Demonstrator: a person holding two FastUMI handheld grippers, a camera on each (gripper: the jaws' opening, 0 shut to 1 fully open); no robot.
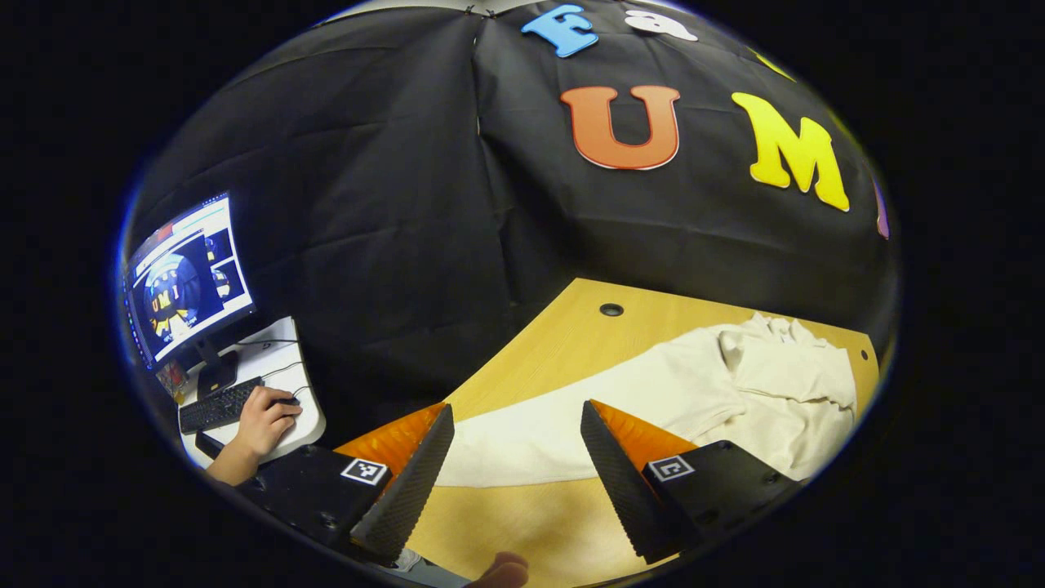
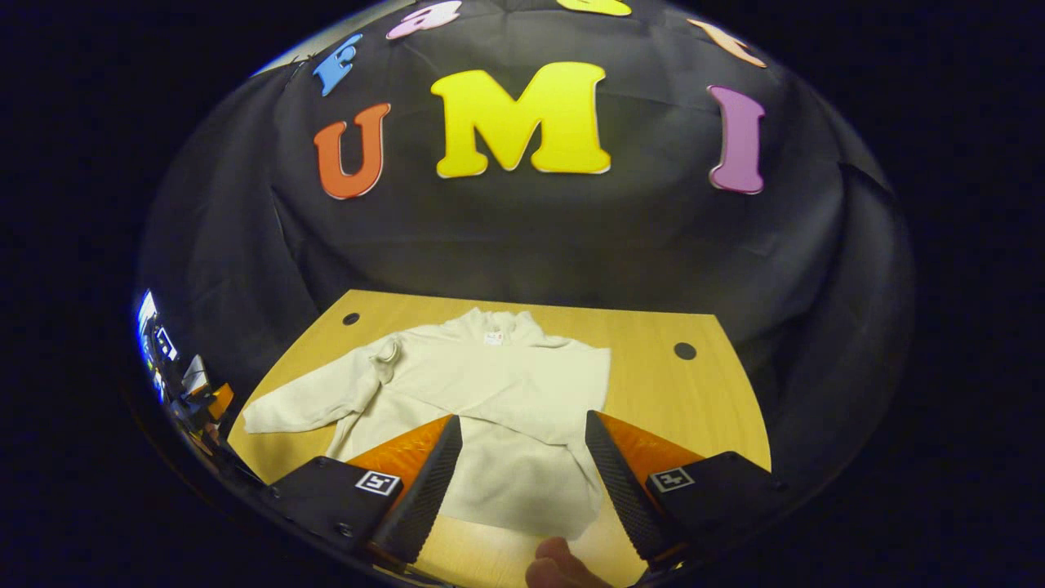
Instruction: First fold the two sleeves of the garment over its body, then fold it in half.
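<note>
Sweater (image 2: 490,392) flat on counter (image 2: 702,408), one sleeve (image 2: 531,412) folded across body, other sleeve (image 2: 306,400) stretched outward. Left gripper (image 1: 514,465) and right gripper (image 2: 522,474) both spread, holding nothing, hovering above, likely ready for outstretched sleeve.

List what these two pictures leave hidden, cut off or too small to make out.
- Garment, right gripper view: hem corners sit behind the right hand-held gripper fingers.
- Garment, left gripper view: its far side is cut by the image edge.
- Neck label: too small.
- Person at the keyboard: only a hand is visible.
</note>
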